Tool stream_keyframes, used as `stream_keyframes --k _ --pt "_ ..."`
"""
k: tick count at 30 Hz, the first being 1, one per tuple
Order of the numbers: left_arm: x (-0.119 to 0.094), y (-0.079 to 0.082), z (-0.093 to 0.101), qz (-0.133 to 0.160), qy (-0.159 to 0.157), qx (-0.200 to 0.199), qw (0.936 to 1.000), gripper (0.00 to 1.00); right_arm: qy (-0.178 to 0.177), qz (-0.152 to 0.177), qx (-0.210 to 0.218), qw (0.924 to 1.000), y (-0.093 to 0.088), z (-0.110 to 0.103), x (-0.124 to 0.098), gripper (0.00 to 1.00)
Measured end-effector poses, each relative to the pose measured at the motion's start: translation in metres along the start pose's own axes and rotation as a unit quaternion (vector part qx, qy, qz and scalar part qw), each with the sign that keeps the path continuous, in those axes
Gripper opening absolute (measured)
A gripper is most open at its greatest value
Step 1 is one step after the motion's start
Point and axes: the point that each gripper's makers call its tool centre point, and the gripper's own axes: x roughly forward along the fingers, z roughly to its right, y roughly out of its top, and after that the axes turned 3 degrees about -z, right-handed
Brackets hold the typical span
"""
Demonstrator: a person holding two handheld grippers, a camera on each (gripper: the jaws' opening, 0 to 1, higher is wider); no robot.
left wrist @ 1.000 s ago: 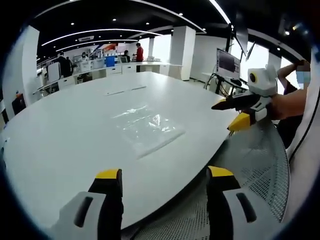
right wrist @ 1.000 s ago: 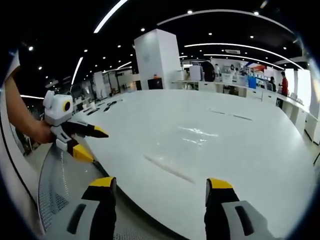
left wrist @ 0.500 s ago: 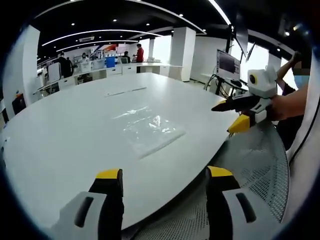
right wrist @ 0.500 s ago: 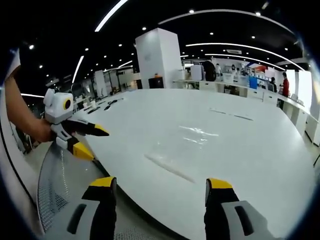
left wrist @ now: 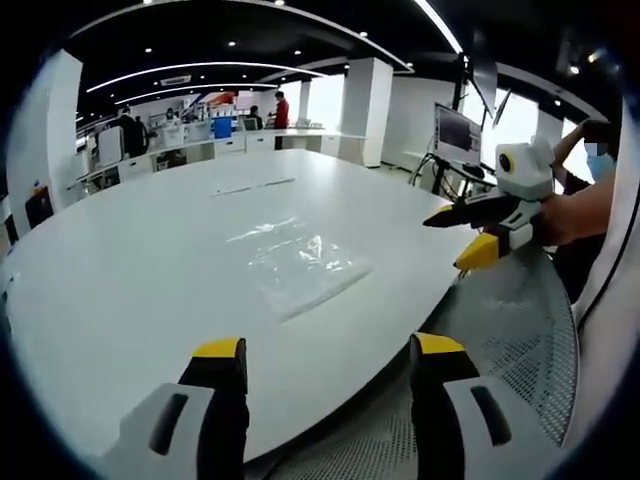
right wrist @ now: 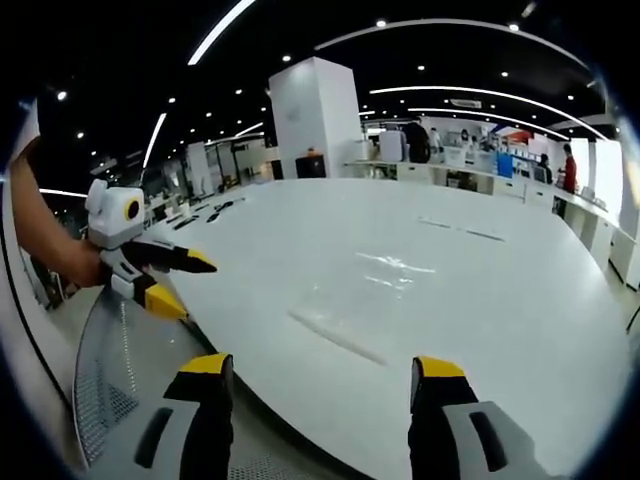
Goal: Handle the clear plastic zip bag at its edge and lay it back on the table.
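Note:
The clear plastic zip bag lies flat on the white table, with glints on its film and one straight edge toward the table's near rim. In the right gripper view the bag is a faint sheet ahead of the jaws. My left gripper is open, held back over the table's rim with nothing between its yellow-tipped jaws. My right gripper is open too, short of the bag. The right gripper comes in from the right in the left gripper view; the left gripper shows at the left in the right gripper view.
A grey mesh chair back sits beside the table's edge below the grippers. Two thin strips lie farther across the table. Desks, white pillars and people stand in the background.

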Motion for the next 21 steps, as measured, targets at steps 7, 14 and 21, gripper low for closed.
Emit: stream_keyframes --k 7,14,21 --pt "0.0001 0.0006 0.0010 0.002 0.000 0.001 1.0000 0.63 0.000 -0.002 -0.003 1.0000 -0.0010 0.0000 0.0004 0.72" --pt "-0.0002 0.0000 -0.0023 0.004 0.002 0.000 1.0000 0.63 0.001 0.000 -0.004 1.0000 0.0000 -0.0013 -0.0001 0.72" --pt "-0.0001 0.0007 0.0072 -0.004 -0.001 0.003 1.0000 0.63 -0.002 0.007 -0.004 1.0000 0.0014 0.0004 -0.0010 0.71"
